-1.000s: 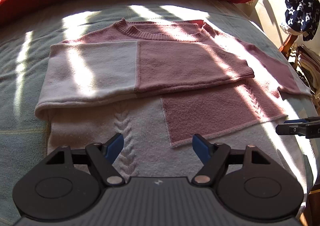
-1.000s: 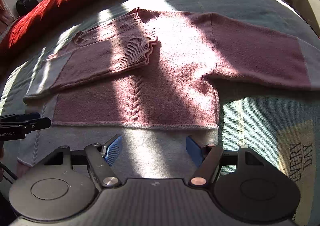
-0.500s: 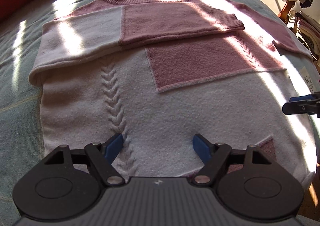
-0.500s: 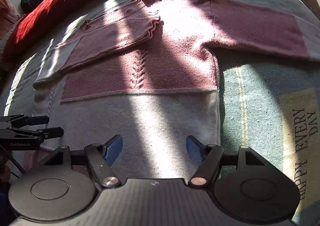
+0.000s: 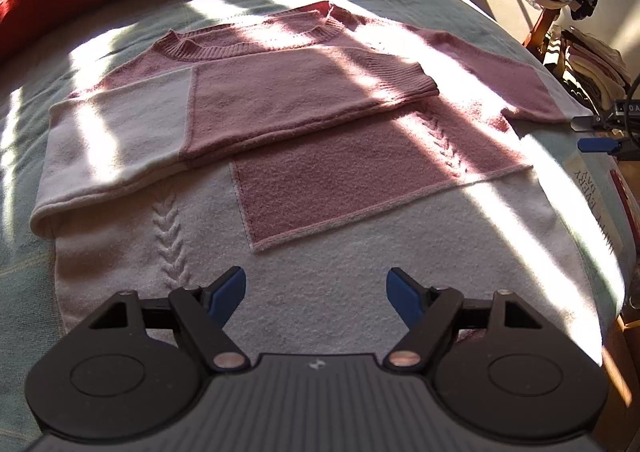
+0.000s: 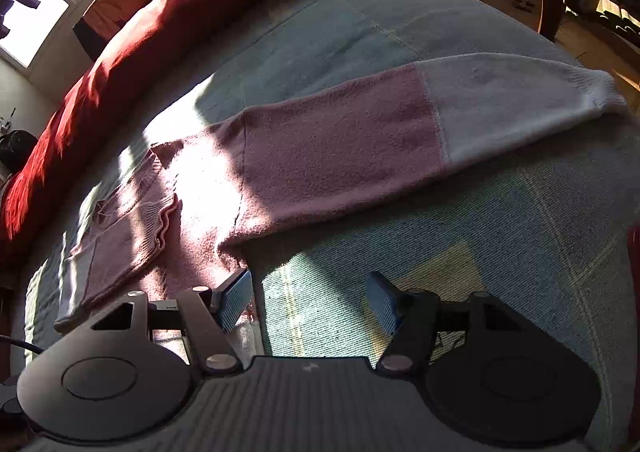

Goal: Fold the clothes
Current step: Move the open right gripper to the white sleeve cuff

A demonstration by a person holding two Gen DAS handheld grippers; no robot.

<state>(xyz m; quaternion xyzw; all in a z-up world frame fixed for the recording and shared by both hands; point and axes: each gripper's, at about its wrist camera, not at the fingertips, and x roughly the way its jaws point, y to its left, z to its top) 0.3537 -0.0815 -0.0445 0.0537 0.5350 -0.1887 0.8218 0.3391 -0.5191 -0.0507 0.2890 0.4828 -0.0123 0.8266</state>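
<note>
Beyond sweater (image 6: 340,156) hem, bare blanket (image 6: 500,252).

Both wrist views — shared sweater (image 5: 320,180)

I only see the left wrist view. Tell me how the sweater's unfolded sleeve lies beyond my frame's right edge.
Observer: The unfolded sleeve lies flat and straight out on the blanket, pink, then pale up to the cuff.
Operator: Report the right gripper's state.
Observer: The right gripper is open and holds nothing. One finger is over the side edge of the sweater, the other over bare blanket.
</note>
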